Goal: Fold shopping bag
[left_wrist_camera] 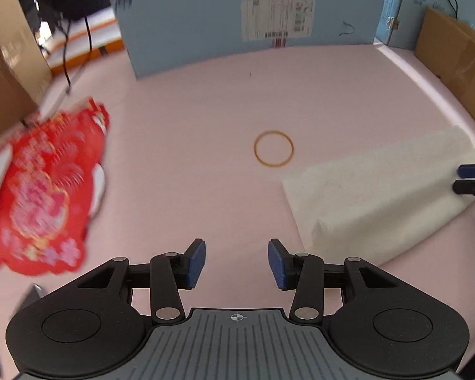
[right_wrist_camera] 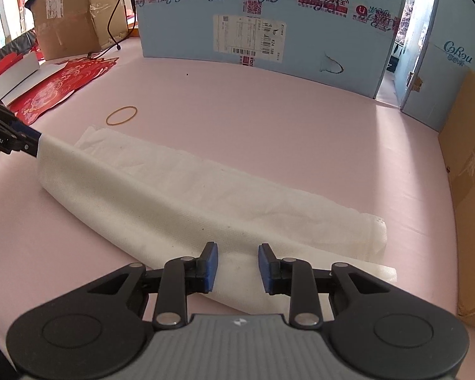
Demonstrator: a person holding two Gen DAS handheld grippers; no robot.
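White shopping bag (right_wrist_camera: pixel 186 196) folded long, slanting from left tongs (left_wrist_camera: pixel 236 262) to right tongs (right_wrist_camera: pixel 238 267), both tongs wide.

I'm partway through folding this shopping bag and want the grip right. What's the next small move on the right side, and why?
Probably close the right hand-held gripper on the white bag. Its fingers stand open with the bag's near edge apparently between them, and the bag lies only loosely folded on the pink table.
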